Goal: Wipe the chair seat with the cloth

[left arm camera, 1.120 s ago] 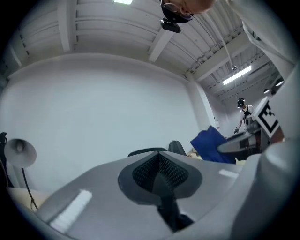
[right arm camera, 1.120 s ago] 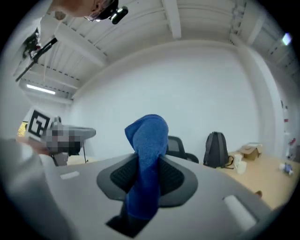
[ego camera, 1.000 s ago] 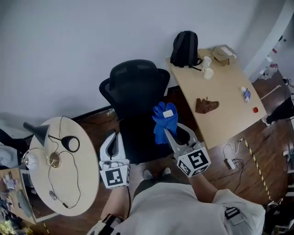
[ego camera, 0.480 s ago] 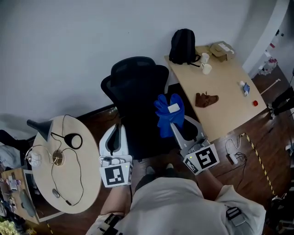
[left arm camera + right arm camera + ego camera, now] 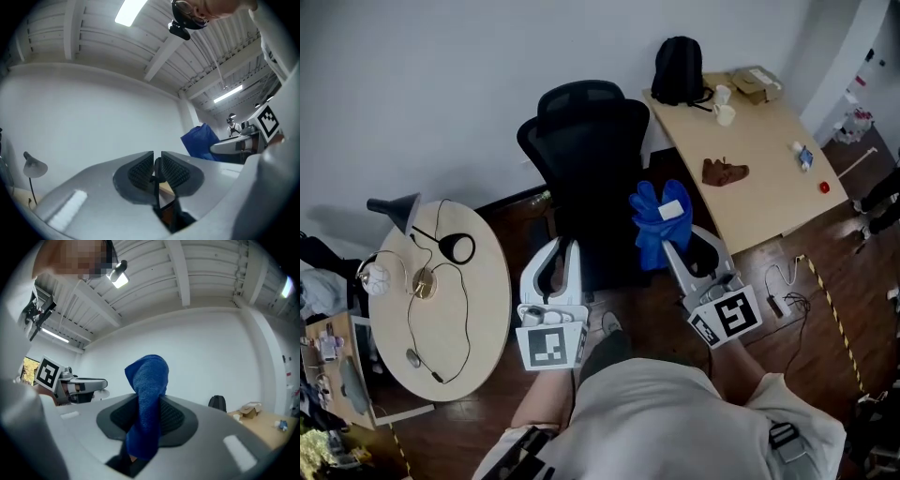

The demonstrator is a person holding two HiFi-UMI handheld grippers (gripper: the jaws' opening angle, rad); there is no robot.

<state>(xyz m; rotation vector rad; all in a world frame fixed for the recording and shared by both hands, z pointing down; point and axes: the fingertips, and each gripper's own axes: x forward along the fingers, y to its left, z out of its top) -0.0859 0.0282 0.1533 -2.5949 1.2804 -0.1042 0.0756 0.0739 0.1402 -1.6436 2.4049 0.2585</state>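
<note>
The black office chair (image 5: 591,141) stands against the wall, its seat (image 5: 605,258) facing me. My right gripper (image 5: 671,246) is shut on a blue cloth (image 5: 659,220), which sticks up above the seat's right edge. In the right gripper view the cloth (image 5: 149,380) rises from between the pads of the right gripper (image 5: 149,406). My left gripper (image 5: 559,251) hovers at the seat's left front. Its jaws are opening, with a narrow gap and nothing between them in the left gripper view (image 5: 157,161). The cloth (image 5: 199,140) also shows there at the right.
A round table (image 5: 483,309) with a black lamp (image 5: 398,211) and cables stands close on the left. A wooden desk (image 5: 759,206) on the right carries a black backpack (image 5: 678,70), cups (image 5: 724,112) and a brown item (image 5: 724,172).
The head view has shifted, so the chair sits higher in frame. Both grippers have moved right and lower in frame. The cloth stays in the right gripper, now nearer the seat's right edge.
</note>
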